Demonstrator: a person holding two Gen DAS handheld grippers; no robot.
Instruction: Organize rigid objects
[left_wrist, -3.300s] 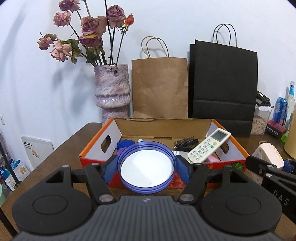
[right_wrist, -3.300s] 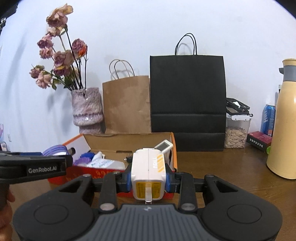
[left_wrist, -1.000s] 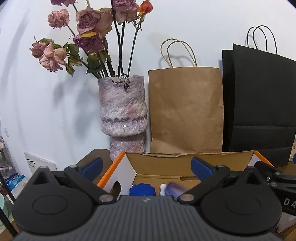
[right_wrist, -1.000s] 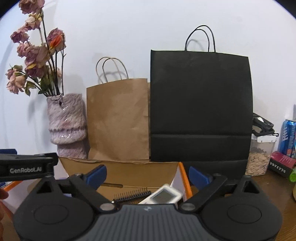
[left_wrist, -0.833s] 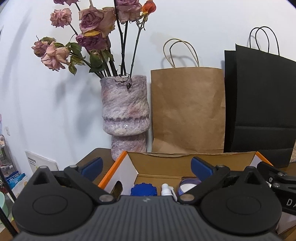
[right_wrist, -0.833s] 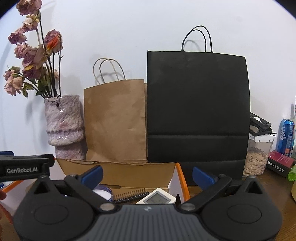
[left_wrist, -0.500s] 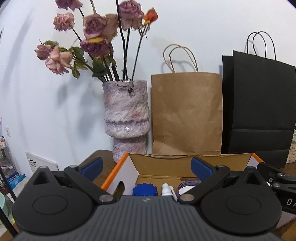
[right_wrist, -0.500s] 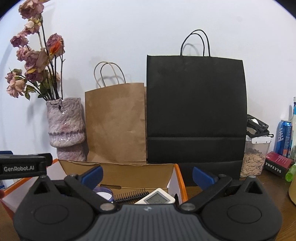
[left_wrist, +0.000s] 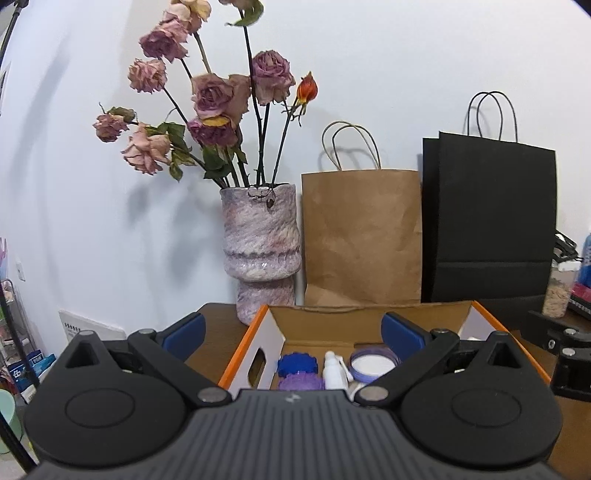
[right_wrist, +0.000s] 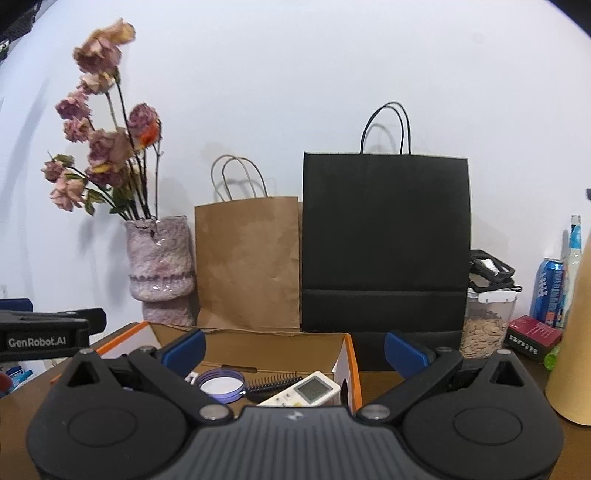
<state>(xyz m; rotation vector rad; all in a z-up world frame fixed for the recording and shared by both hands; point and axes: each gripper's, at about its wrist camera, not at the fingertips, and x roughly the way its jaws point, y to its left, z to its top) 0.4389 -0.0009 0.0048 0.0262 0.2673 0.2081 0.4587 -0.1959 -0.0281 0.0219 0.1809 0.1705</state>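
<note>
Both the left claw and the right claw stood spread and empty above the orange box. Inside lay the purple-rimmed dish, remote and hairbrush. Backing straight out over the bench, clear of the box walls, seemed wise.

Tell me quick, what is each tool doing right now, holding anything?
Left tool: open, holding nothing, above the orange box.
Right tool: open, holding nothing.
</note>
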